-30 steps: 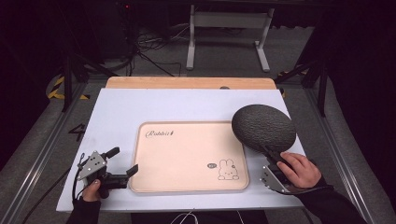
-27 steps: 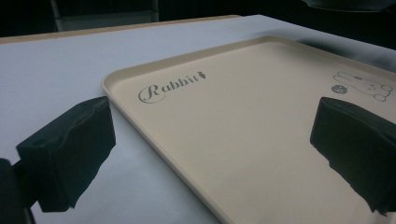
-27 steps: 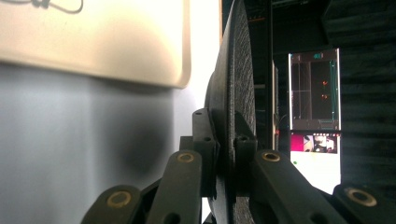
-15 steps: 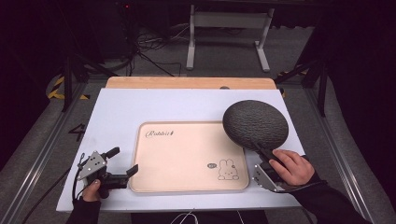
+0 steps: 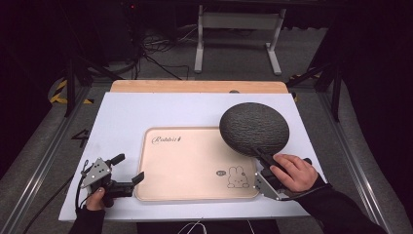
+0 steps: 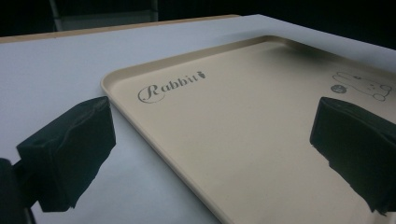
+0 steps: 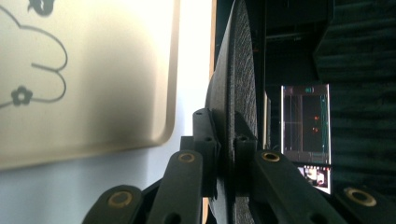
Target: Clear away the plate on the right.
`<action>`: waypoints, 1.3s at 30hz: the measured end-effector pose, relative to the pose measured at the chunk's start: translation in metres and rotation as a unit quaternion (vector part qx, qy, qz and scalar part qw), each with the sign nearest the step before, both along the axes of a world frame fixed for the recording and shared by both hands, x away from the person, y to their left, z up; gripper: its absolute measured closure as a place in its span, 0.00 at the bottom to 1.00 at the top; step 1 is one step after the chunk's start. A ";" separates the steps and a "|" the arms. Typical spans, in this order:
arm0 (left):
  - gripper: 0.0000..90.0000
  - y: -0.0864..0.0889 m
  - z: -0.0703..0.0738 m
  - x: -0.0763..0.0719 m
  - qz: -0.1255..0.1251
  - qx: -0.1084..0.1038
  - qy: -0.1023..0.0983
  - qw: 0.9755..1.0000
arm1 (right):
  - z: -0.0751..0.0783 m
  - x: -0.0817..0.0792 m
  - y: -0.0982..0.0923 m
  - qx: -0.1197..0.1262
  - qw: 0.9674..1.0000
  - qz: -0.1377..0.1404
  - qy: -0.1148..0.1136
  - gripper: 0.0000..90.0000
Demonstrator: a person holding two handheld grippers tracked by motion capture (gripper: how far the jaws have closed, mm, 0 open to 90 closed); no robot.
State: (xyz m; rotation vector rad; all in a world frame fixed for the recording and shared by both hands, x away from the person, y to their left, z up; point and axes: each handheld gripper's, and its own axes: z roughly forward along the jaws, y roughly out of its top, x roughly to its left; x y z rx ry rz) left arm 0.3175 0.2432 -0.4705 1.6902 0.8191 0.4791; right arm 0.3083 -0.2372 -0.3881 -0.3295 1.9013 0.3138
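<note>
Right claw [image 5: 260,157] grips the dark grey, rough-textured round plate [image 5: 254,128] by its rim, above the tray's right end.

The plate hangs tilted over the right edge of the beige rectangular plastic tray [image 5: 190,163] with the rabbit drawing, which lies on the white surface [image 5: 146,109]; in the right gripper view the plate [image 7: 240,84] stands edge-on, pinched between the closed jaws. The left claw [image 5: 129,168] rests at the tray's near left corner, jaws spread wide apart and holding nothing, one over the tray [image 6: 243,135], one over the bare surface.
</note>
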 end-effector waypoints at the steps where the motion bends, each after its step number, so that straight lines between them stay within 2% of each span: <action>1: 0.01 0.000 0.000 0.000 0.000 -0.001 0.000 1.000 | 0.001 0.000 0.003 -0.001 1.000 0.001 0.001 0.96; 10: 0.01 0.000 0.000 0.000 -0.002 -0.001 0.000 1.000 | 0.002 0.002 0.033 -0.001 0.999 0.037 0.001 0.96; 19: 0.01 0.000 0.000 0.000 -0.004 0.000 0.000 1.000 | 0.000 0.001 0.055 0.006 0.998 0.058 0.007 0.96; 29: 0.01 0.000 0.000 0.001 -0.008 0.003 0.001 1.000 | 0.002 0.001 0.074 0.010 0.996 0.086 0.006 0.95; 39: 0.01 0.000 0.000 0.001 -0.007 0.001 0.003 1.000 | -0.003 -0.002 0.091 0.016 0.994 0.105 0.015 0.95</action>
